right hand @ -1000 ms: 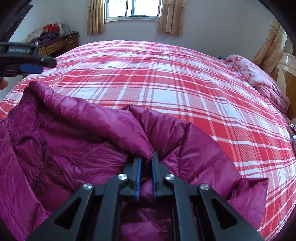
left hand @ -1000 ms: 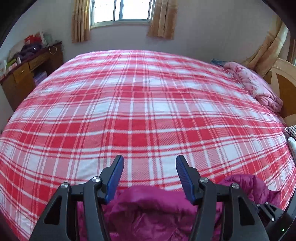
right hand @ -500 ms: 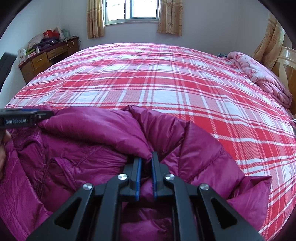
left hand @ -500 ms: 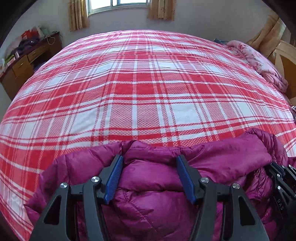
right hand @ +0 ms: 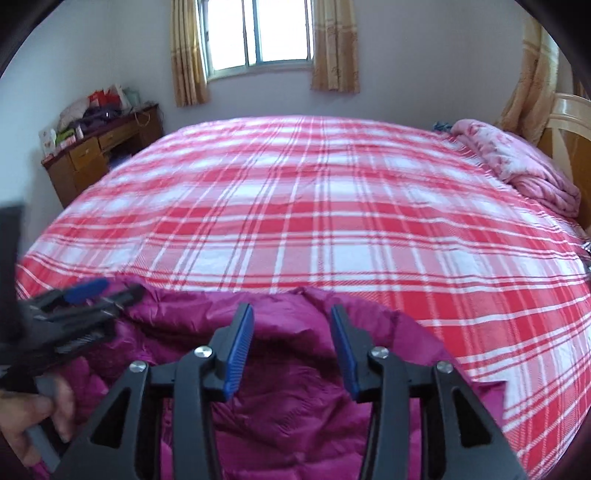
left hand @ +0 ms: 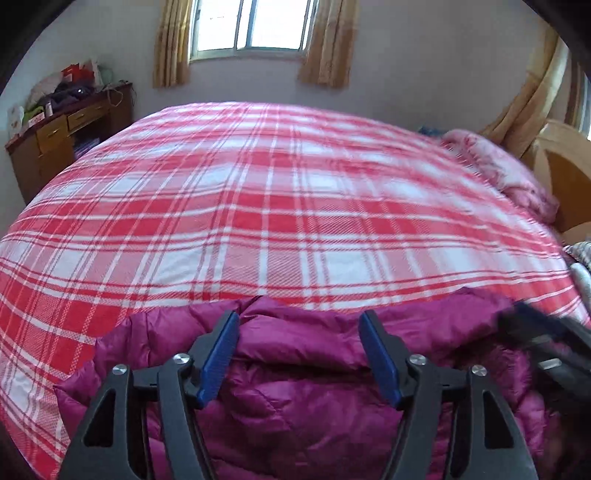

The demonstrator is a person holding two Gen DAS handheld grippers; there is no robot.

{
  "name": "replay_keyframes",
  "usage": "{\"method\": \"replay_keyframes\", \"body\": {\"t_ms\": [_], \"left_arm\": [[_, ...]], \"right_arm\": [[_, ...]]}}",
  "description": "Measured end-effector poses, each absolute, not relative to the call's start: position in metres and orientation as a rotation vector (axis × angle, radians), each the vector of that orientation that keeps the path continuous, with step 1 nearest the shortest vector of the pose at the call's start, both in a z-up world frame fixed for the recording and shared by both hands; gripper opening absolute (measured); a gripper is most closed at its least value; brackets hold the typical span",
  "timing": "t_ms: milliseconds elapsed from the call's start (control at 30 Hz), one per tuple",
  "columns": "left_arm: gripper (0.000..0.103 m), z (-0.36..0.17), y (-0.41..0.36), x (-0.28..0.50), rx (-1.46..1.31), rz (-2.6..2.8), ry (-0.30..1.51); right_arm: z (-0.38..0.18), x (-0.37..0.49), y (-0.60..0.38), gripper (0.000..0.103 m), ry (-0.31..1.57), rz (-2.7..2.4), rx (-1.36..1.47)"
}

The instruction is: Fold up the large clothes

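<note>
A red-and-white plaid bed (left hand: 280, 206) is filling the room, reaching toward a curtained window (left hand: 255, 26). A magenta puffer jacket (left hand: 314, 391) is lying bunched on the near edge, directly beneath and just ahead of both tools. The left gripper (left hand: 298, 354) is hovering over it with blue pads spread wide — gripping nothing. The right gripper (right hand: 291, 350) is likewise gaping above the jacket's folded edge, empty. Beyond them, a pink blanket (right hand: 517, 162) is sitting far right, and a wooden desk (right hand: 99, 151) far left.

Side-by-side wrist views over bed (left hand: 280, 206)
</note>
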State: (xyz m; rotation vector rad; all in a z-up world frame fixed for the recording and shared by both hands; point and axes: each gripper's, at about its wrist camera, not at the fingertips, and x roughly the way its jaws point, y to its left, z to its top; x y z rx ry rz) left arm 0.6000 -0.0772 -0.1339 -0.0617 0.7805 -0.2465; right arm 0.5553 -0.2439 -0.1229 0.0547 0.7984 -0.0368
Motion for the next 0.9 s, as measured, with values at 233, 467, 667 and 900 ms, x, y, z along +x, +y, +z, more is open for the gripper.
{"method": "replay_keyframes", "body": {"t_ms": [233,467,667,900], "left_arm": [[0.082,-0.171,-0.097,0.615,0.044,-0.241,0.896],[0.093,-0.178,-0.108,0.613,0.106,-0.245,0.89],[0.096,-0.179,-0.11,0.611,0.123,-0.245,0.893],[0.097,-0.179,-0.112,0.61,0.136,-0.241,0.89]], "right_arm": [[-0.157,0.553,-0.251,0.045,0.854,-0.025,0.069],[-0.162,0.556,-0.245,0.046,0.872,-0.044,0.024],[-0.163,0.557,-0.244,0.046,0.878,-0.053,0.013],[-0.165,0.559,-0.24,0.046,0.886,-0.068,-0.017]]}}
